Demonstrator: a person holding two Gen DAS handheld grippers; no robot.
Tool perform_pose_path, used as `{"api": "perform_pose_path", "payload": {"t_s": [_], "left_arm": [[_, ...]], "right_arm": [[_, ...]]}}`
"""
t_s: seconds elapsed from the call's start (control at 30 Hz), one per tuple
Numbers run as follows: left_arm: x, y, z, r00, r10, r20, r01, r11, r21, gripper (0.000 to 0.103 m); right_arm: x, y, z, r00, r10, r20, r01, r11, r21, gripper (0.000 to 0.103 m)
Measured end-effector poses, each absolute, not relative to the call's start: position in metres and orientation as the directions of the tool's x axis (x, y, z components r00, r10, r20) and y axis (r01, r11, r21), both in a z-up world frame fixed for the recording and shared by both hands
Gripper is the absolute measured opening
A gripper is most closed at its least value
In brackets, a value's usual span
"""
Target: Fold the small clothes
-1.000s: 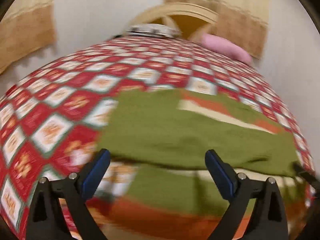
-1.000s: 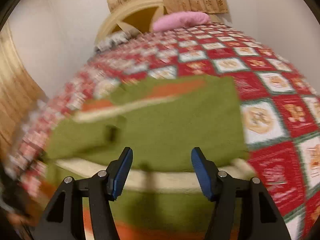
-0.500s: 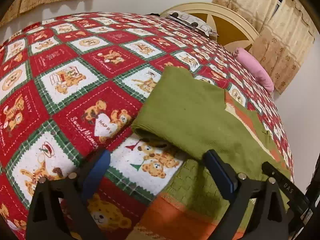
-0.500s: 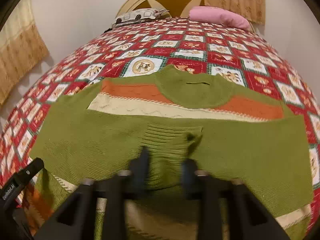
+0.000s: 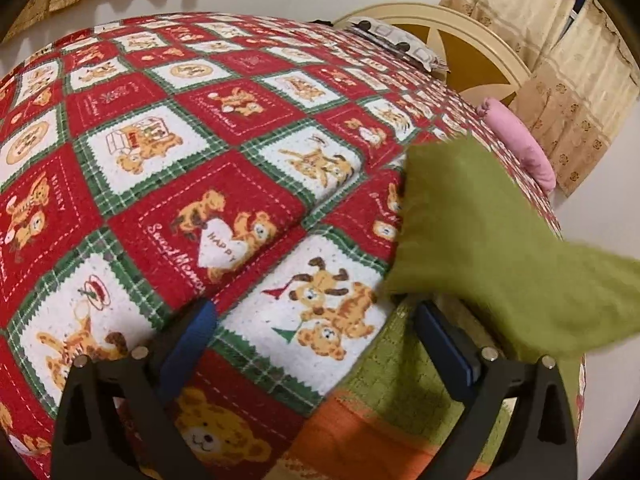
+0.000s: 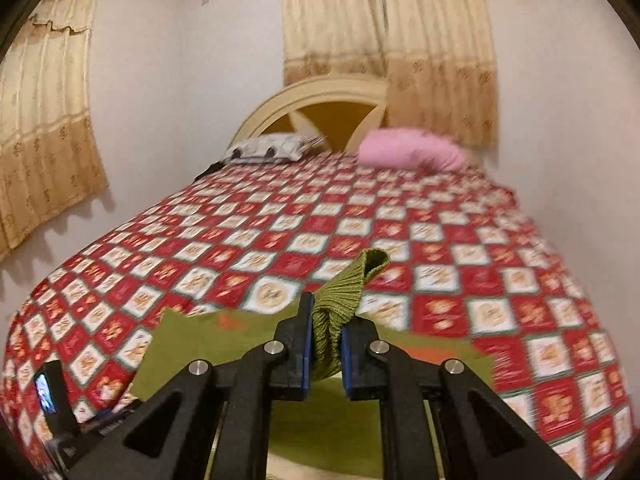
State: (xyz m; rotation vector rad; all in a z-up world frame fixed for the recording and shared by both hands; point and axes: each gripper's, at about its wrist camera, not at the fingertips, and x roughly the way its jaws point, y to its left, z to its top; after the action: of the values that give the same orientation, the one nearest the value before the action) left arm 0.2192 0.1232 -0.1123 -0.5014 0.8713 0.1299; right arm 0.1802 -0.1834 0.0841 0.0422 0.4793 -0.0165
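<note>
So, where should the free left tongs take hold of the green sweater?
Probably at the ribbed hem edge, coming from the bedspread side. It lies flat by the open left tongs; the right tongs already pinch the cuff.

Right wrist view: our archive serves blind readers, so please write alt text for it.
The right tool is shut on a bunched ribbed fold of a green sweater, lifting it above a red teddy-bear quilt. A pink pillow lies by the headboard.

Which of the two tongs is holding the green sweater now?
The right tongs: they pinch the ribbed cuff of the green sweater. The left tongs stand open over the bedspread, gripping nothing.
</note>
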Motion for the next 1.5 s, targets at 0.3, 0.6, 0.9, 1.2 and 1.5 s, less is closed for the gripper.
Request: {"api": "perform_pose_path", "payload": {"t_s": [0.3, 0.6, 0.9, 1.2, 1.5], "left_arm": [[0.221, 0.122, -0.112, 0.638, -0.078, -0.766, -0.311, 0.884, -0.350, 0.102], [0.222, 0.120, -0.113, 0.633, -0.064, -0.772, -0.310, 0.892, -0.328, 0.102], [0.222, 0.120, -0.113, 0.633, -0.064, -0.771, -0.310, 0.892, -0.328, 0.102], [0.220, 0.119, -0.111, 0.635, -0.048, -0.771, -0.314, 0.896, -0.314, 0.102], [0.220, 0.118, -0.112, 0.627, -0.044, -0.778, -0.310, 0.902, -0.301, 0.102]], "right_arm": [[0.179, -0.244, 0.008, 0.784, -0.134, -0.607, 0.164, 0.986, -0.006, 0.011], [0.185, -0.284, -0.066, 0.651, -0.137, -0.746, 0.239, 0.971, 0.030, 0.012], [0.124, -0.316, -0.046, 0.583, -0.441, -0.682, 0.479, 0.865, -0.150, 0.027], [0.116, -0.282, -0.025, 0.715, -0.226, -0.662, 0.307, 0.952, 0.008, 0.027], [0.154, -0.262, -0.069, 0.611, -0.090, -0.787, 0.205, 0.978, 0.048, 0.028]]}}
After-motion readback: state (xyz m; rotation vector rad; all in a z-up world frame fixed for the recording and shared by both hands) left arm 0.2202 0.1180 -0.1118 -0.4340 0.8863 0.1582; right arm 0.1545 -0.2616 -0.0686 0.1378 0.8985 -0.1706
